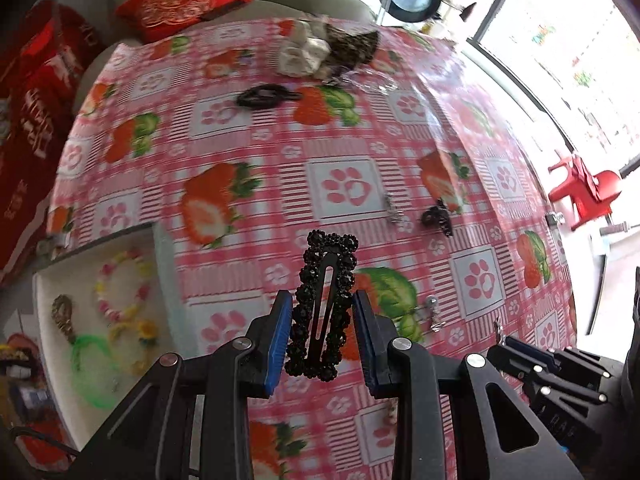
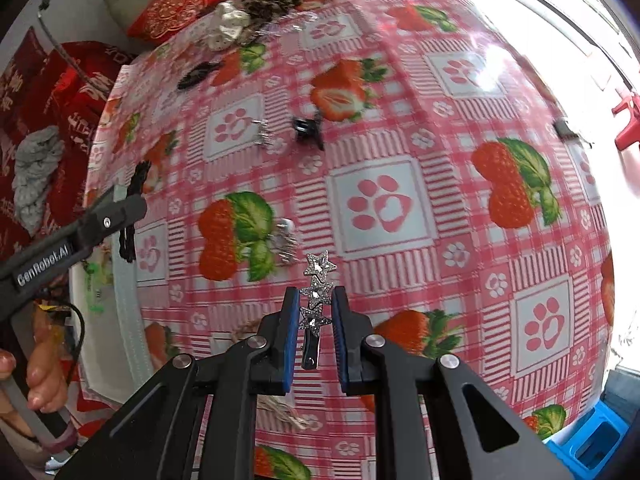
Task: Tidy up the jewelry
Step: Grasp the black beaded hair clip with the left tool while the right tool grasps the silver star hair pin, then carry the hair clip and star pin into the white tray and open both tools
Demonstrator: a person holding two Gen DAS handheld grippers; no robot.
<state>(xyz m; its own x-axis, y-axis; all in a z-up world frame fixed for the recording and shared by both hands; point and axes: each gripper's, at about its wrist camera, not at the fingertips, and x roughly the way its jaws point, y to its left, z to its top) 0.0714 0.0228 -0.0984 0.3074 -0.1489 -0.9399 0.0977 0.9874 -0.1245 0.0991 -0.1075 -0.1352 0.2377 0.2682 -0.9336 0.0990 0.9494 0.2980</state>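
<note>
A: What do we have in the left gripper [image 1: 322, 320]?

B: We hold a black beaded snap hair clip [image 1: 323, 308] pinched between its 2 blue pads, up off the pink checked tablecloth with strawberries and paw prints [image 1: 280, 152].

A: And the right gripper [image 2: 316, 316]?

B: Its jaws stand narrow, clamped on a silver hair clip with 3 rhinestone stars [image 2: 317, 294], also clear of the cloth.

A: Where do we see the rest of the jewelry?

B: In the left view, a white rectangular tray [image 1: 48, 320] sits at the table's lower left edge. In it lie a pastel bead bracelet [image 1: 122, 286], a green tasselled piece [image 1: 92, 364] and a brass-coloured pendant [image 1: 62, 312]. On the cloth we see a black oval hair clip [image 1: 264, 96] near the far side, a small black claw clip [image 1: 438, 216], a small silver earring [image 1: 392, 208] just beside it, and another silver piece [image 1: 434, 314] near the right gripper.

A: Any writing we can read?

B: In the right view, the left gripper's arm carries white lettering, "GenRobot.AI" [image 2: 42, 262]. The red cloth with pale characters [image 2: 24, 92] beside the table is too blurred for us to read.
</note>
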